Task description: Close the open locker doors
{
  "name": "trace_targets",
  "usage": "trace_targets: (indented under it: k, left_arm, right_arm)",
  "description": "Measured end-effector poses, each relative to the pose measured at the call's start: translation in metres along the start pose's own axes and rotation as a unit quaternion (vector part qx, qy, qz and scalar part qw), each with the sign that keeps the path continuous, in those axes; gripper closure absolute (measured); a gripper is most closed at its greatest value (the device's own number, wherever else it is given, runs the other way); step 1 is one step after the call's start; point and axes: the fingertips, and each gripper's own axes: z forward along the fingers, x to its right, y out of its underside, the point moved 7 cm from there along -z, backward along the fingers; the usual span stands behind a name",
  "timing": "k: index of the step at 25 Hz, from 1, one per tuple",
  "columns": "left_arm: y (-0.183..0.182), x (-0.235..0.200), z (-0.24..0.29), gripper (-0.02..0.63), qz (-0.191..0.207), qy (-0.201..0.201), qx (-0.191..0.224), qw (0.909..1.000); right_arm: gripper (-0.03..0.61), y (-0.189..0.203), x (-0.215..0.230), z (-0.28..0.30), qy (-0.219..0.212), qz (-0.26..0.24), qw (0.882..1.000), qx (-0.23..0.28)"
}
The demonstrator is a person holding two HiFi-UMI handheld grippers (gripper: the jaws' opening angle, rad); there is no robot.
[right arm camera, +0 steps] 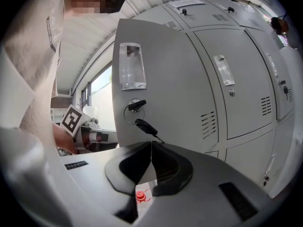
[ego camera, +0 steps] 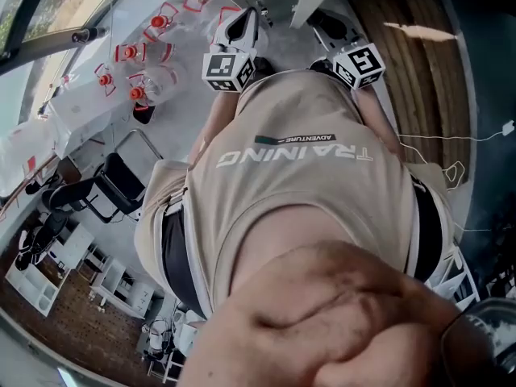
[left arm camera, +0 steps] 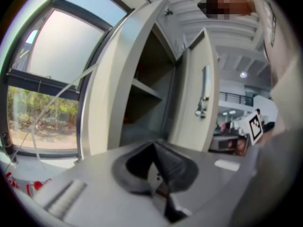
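My left gripper [left arm camera: 154,146] is clenched, its two dark jaws pressed together with nothing between them. Beyond it stands an open locker [left arm camera: 144,112] with a shelf [left arm camera: 147,88] across its dark inside. Its door [left arm camera: 201,56] is swung out to the right, with a handle [left arm camera: 205,82] and a lock on its face. A large window [left arm camera: 52,79] lies to the left.

My right gripper [right arm camera: 151,145] is likewise clenched and empty. Just past it, an open locker door [right arm camera: 165,56] faces me. It has a recessed handle [right arm camera: 130,72] and a key [right arm camera: 136,105] in the lock, with a black fob [right arm camera: 144,125] hanging below. Closed lockers [right arm camera: 236,89] fill the wall to the right.

In the head view, both grippers are held out beyond the wearer's beige shirt [ego camera: 298,192], side by side but apart.
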Motion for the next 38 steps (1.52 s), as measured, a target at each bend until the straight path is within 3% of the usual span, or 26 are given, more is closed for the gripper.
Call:
trace_targets:
  k: [15,21,38]
  left_arm:
    - [-0.006,-0.062,-0.024,0.614,0.018,0.088,-0.009,0.9959]
    - [-0.006,-0.062,-0.017,0.614,0.017,0.114,-0.018,0.9932]
    - [-0.010,-0.091,-0.017,0.614,0.003,0.100,-0.005,0.9949]
  right_arm:
    - [0.563,-0.003,-0.036,0.070,0.076,-0.009,0.997,0.009]
    - [0.563,-0.003,-0.044,0.093,0.066,-0.010,0.998,-0.003]
    - [0.563,-0.009,-0.035,0.147,0.050,-0.032,0.998,-0.015]
